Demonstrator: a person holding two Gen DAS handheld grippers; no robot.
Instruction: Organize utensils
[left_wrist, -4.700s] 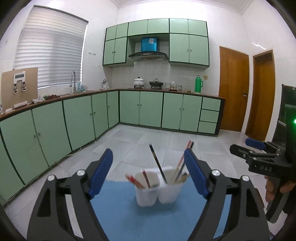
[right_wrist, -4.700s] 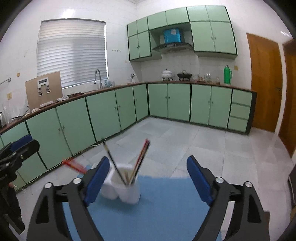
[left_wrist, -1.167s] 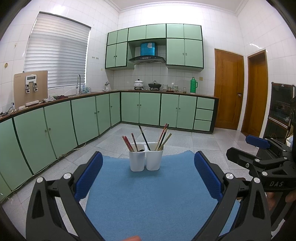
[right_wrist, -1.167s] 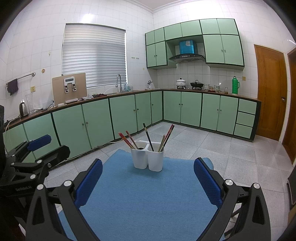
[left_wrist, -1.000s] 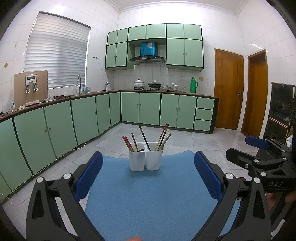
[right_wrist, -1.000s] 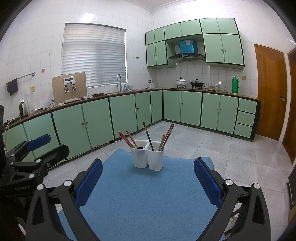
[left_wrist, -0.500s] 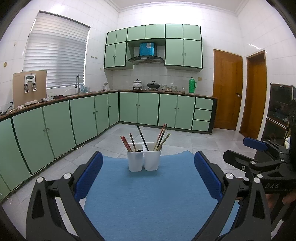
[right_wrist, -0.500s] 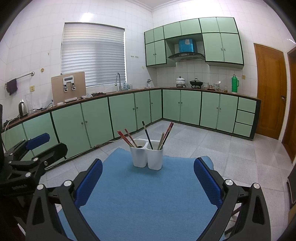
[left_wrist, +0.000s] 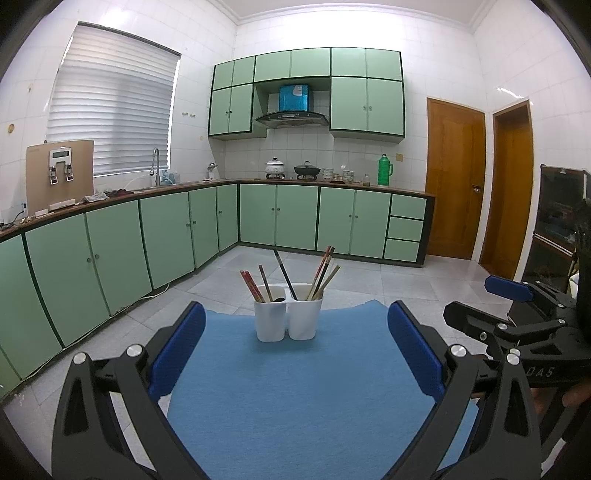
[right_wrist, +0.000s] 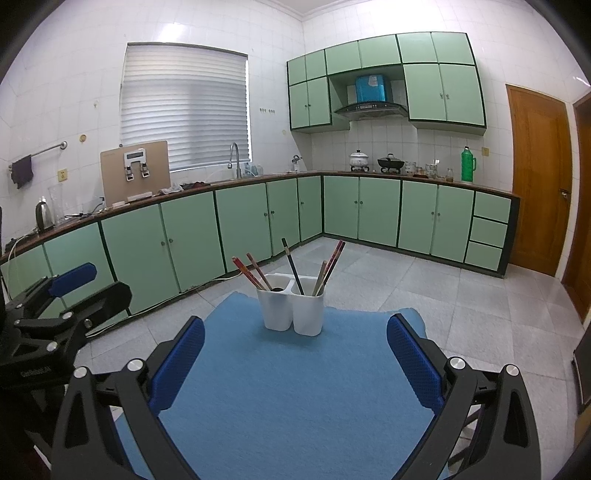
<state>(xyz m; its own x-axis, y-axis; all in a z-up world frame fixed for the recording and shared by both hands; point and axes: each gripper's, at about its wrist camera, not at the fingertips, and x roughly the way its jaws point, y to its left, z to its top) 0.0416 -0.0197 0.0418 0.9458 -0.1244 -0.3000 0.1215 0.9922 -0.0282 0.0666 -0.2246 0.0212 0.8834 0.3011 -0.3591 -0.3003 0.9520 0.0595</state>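
We see both the left gripper (left_wrist: 295, 347) and right gripper (right_wrist: 295, 354) spread wide and empty, near a two-cup white holder (left_wrist: 288, 317) of chopsticks (left_wrist: 321, 275) standing far on the blue mat (left_wrist: 295, 398).

You see a white twin-cup holder (left_wrist: 288, 318) holding red chopsticks (left_wrist: 251, 285), a black chopstick (left_wrist: 285, 274) and tan ones (left_wrist: 327, 277), standing on a plain blue mat (left_wrist: 295, 387). Your left gripper (left_wrist: 295, 349) and right gripper (right_wrist: 295, 354) are black with blue pads (left_wrist: 177, 347). Behind them you see pale green cabinets (left_wrist: 166, 236) edged in dark green, white wall tiles (left_wrist: 443, 66) and orange-brown doors (left_wrist: 454, 181).
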